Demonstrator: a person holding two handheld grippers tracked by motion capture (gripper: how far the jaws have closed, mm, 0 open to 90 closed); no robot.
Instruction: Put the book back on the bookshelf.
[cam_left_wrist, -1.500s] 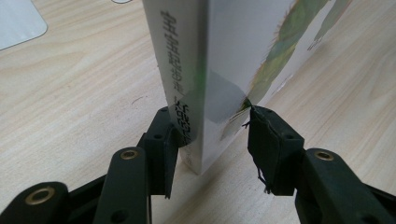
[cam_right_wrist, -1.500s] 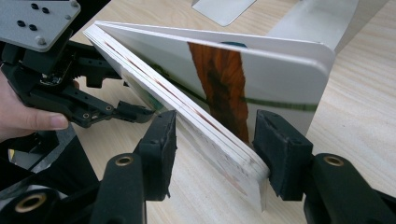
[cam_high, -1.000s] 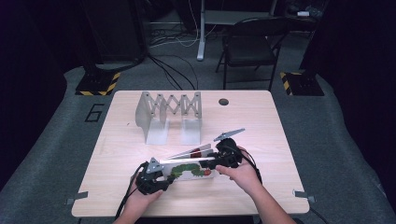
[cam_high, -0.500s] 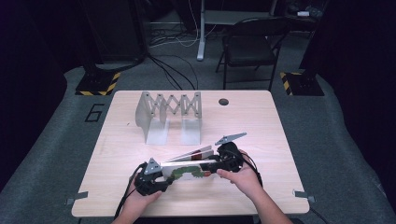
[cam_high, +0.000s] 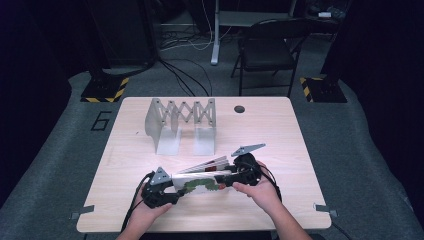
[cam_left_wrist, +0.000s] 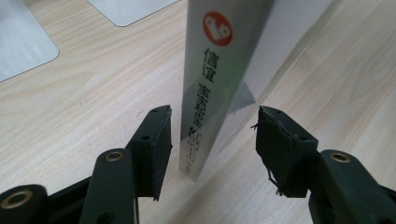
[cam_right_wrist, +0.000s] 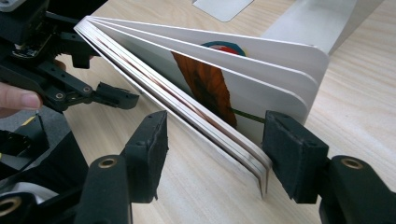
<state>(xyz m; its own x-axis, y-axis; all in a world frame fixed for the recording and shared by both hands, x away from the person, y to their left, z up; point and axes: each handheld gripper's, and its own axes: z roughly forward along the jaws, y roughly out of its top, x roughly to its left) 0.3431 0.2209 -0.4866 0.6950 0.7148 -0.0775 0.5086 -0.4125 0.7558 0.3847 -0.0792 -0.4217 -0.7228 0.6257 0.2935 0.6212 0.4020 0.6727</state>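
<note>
A board book (cam_high: 200, 182) stands on its edge on the wooden table (cam_high: 280, 130), near the front. My left gripper (cam_high: 175, 191) is at its spine end. In the left gripper view the white spine (cam_left_wrist: 210, 70) with a red logo stands between the jaws of the left gripper (cam_left_wrist: 212, 116), with a gap on each side. My right gripper (cam_high: 226, 179) is at the other end, and the fanned pages (cam_right_wrist: 210, 79) lie between the spread jaws of the right gripper (cam_right_wrist: 217, 116). Both pairs of jaws have just been opening and neither presses on the book.
A grey metal expanding book rack (cam_high: 180, 120) stands behind the book, with its flat base plates (cam_left_wrist: 23, 42) on the table. A round cable hole (cam_high: 239, 109) sits at the far edge. A folding chair (cam_high: 265, 50) stands beyond the table.
The hands and the book stay almost where they were. The right gripper has edged slightly toward the near edge of the table.
</note>
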